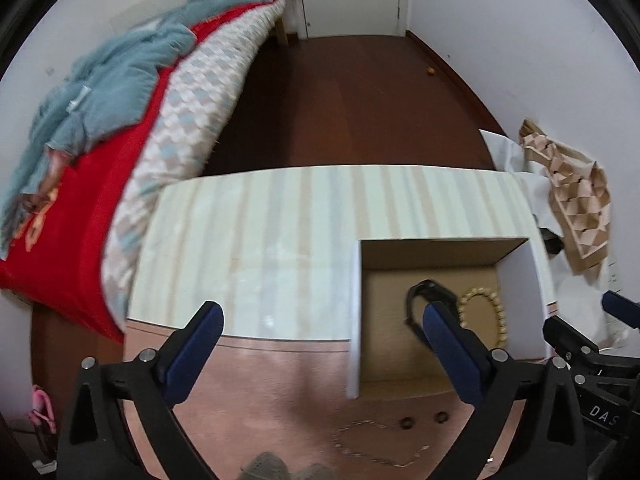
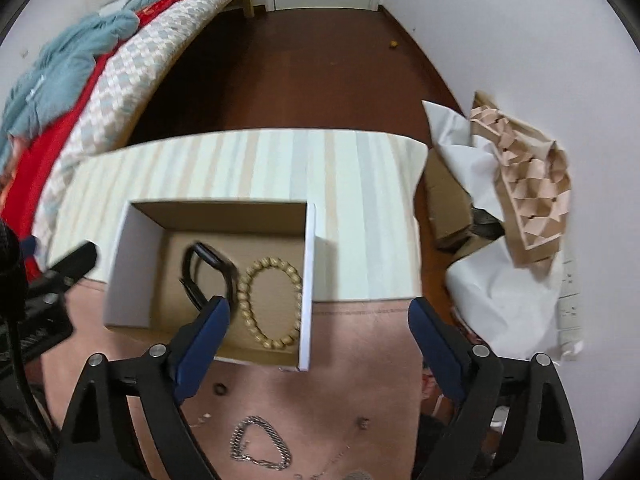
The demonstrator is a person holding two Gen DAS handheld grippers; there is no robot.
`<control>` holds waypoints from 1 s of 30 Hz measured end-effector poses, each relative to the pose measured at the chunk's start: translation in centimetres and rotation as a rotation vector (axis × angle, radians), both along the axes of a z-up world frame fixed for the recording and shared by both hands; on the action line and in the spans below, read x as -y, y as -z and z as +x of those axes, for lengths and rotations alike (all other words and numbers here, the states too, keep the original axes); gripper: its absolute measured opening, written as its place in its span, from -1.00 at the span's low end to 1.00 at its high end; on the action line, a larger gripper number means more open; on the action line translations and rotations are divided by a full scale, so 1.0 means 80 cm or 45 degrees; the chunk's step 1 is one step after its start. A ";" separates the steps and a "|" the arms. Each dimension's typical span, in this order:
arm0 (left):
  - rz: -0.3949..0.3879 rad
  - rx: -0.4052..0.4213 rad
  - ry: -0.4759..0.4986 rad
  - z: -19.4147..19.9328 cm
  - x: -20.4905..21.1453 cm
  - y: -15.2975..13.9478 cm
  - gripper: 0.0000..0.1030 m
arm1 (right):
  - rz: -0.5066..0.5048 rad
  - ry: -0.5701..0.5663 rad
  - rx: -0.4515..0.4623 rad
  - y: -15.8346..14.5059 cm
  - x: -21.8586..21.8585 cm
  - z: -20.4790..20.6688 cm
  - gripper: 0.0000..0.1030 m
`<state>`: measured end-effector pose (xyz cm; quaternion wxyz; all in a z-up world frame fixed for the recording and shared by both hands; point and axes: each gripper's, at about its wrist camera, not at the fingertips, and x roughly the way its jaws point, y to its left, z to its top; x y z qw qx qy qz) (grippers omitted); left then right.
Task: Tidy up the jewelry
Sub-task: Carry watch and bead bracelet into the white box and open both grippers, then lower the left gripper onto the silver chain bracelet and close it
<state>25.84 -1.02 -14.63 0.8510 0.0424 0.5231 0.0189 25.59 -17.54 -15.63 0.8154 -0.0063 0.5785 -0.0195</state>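
Jewelry box (image 2: 136,248) already holds two bracelets; with both grippers' fingers spread empty, lower your right gripper (image 2: 316,316) squarely over the silver chain (image 2: 258,444).

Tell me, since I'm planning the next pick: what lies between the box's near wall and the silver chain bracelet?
In the right wrist view, only bare pink table cover separates the box from the silver chain bracelet; a small dark ring sits off to the left.

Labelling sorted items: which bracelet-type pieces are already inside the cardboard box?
Two: the black band and the beige beaded bracelet, side by side in the open cardboard box. The silver chain bracelet lies outside on the pink cloth.
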 end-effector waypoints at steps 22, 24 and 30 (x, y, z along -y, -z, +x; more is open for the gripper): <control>0.023 0.228 -0.005 -0.117 -0.014 -0.090 0.98 | -0.063 0.058 0.288 -0.108 -0.022 -0.115 0.93; 0.022 0.247 0.005 -0.131 -0.014 -0.101 0.98 | -0.056 0.065 0.311 -0.120 -0.022 -0.130 0.93; 0.007 0.283 0.019 -0.166 -0.017 -0.127 0.98 | -0.042 0.073 0.373 -0.153 -0.024 -0.170 0.93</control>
